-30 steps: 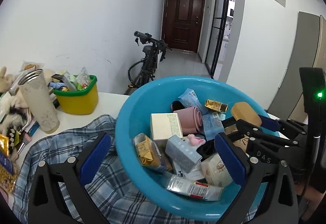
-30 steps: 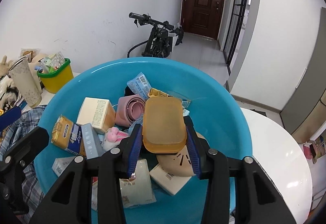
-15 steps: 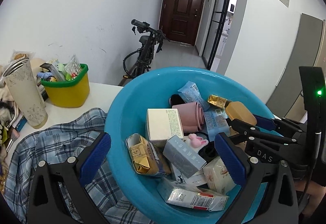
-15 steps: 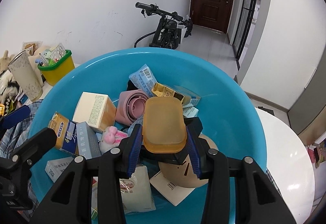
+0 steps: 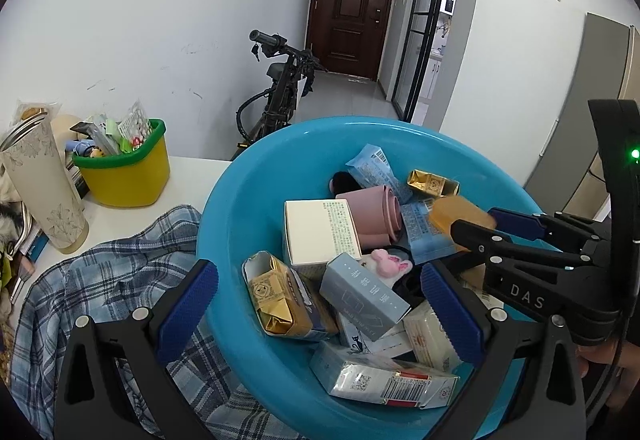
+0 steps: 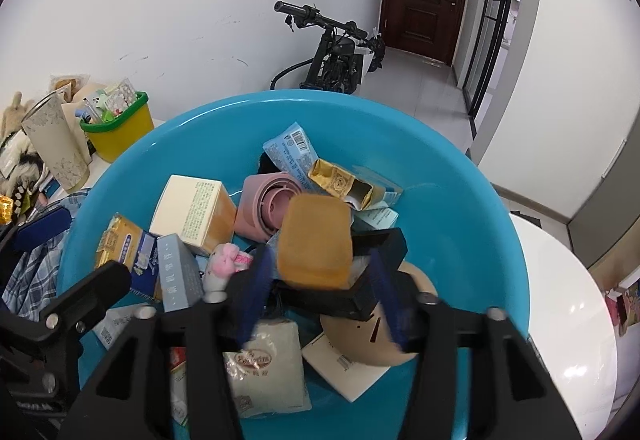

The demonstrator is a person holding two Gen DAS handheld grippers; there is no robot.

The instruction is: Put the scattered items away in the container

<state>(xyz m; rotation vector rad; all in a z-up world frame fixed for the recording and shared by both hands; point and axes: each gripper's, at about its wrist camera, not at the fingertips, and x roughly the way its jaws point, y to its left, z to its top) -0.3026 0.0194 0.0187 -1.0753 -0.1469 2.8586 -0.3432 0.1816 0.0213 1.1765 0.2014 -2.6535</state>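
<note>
Amber plastic lid-like piece (image 6: 316, 240) sits between the pads of the right gripper (image 6: 320, 280), whose jaws are opening; pads look clear of it. It lies just ahead, long axis along the fingers, over the heaped blue basin (image 6: 472, 208). Left gripper (image 5: 320, 304) is spread wide, empty, straddling the basin's near rim; right is nearer.

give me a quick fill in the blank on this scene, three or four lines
1. The items are piled inside a round ____ basin.
2. Between the pads of the right hand-held gripper, whose jaws are opening, sits an ____ lid.
3. The checked shirt lies to the ____ of the basin in the left wrist view.
4. The yellow bin has a ____ rim.

Missing words: blue; orange; left; green
</note>
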